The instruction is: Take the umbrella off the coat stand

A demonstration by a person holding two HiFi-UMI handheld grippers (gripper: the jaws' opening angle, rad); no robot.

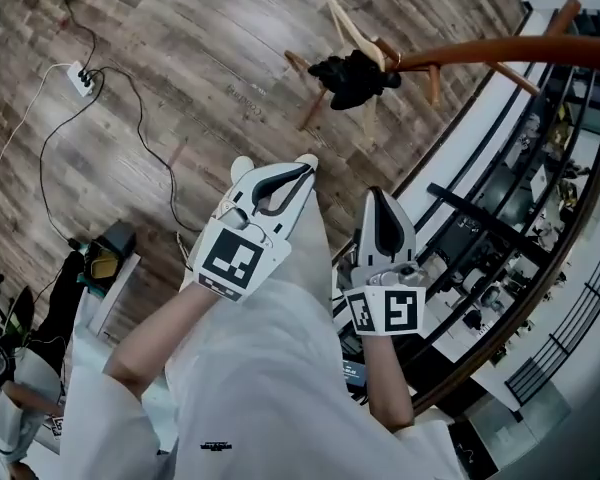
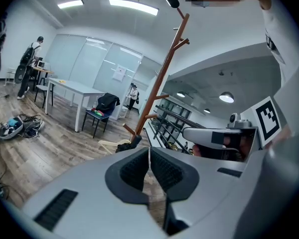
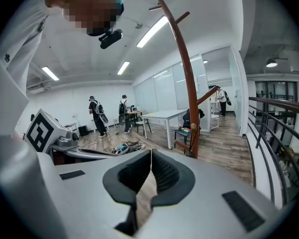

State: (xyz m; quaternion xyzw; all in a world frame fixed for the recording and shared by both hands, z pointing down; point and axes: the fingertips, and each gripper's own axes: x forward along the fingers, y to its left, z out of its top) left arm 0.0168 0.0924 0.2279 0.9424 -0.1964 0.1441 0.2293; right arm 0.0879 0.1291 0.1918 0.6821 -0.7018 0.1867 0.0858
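The brown wooden coat stand (image 1: 500, 50) rises ahead of me, its base near the railing. A black bundle (image 1: 352, 78), which looks like the folded umbrella, hangs low on the stand by its feet, next to a cream-coloured piece (image 1: 348, 26). In the left gripper view the same black bundle (image 2: 134, 142) shows at the foot of the pole (image 2: 162, 81). My left gripper (image 1: 308, 164) and right gripper (image 1: 376, 193) are side by side, well short of the stand. The jaws of both are shut with nothing between them (image 2: 149, 154) (image 3: 151, 156).
A dark railing (image 1: 540, 218) curves along the right, with a lower floor beyond it. A power strip (image 1: 82, 78) with cables lies on the wood floor at left, with bags (image 1: 105, 258) nearer me. A white table (image 2: 74, 88), a chair and several people stand farther off.
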